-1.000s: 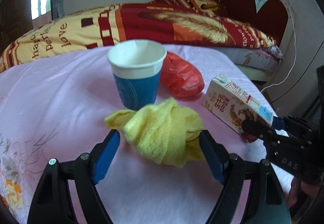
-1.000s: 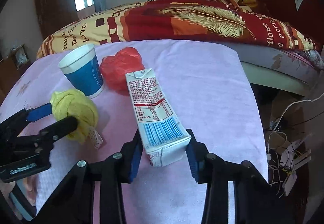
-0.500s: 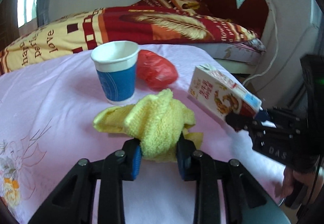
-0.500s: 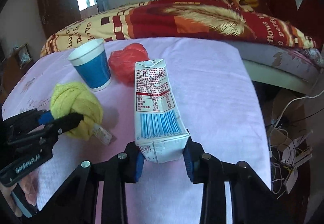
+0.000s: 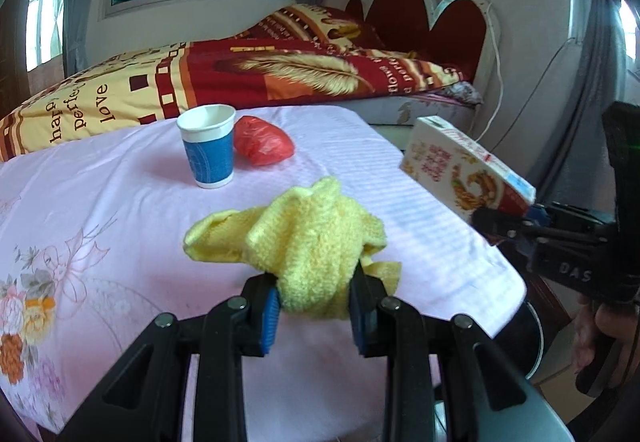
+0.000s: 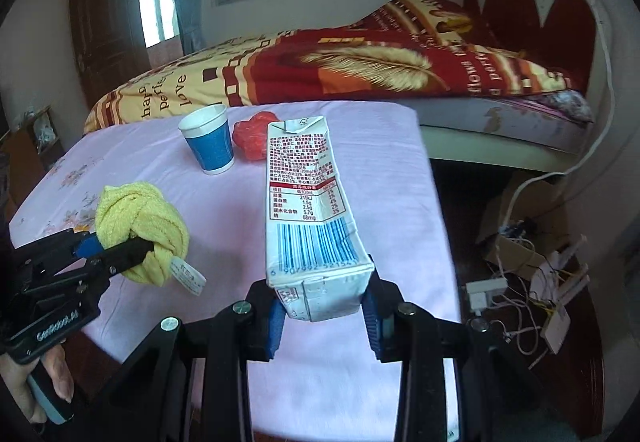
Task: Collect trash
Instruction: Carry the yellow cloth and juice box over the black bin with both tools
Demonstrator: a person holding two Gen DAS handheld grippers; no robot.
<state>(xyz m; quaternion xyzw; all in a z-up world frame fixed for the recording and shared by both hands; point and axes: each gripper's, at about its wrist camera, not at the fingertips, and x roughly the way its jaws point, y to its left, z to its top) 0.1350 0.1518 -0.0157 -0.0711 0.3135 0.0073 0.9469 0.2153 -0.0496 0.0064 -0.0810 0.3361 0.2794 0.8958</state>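
Now both tools are full: the left gripper (image 5: 314,316) squeezes the yellow cloth (image 5: 316,242), the right gripper (image 6: 325,316) clamps the milk carton (image 6: 308,210) (both lifted, I judge). Ahead remain the paper cup (image 5: 208,146) and red bag (image 5: 262,146); next needs a bin, not visible.

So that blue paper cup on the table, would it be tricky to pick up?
Probably a little. The blue paper cup looks empty and thin-walled, so it is likely light and could crush if squeezed hard. It stands upright on a soft pink cloth, narrower at the base than the rim, so a sideways nudge might tip it.
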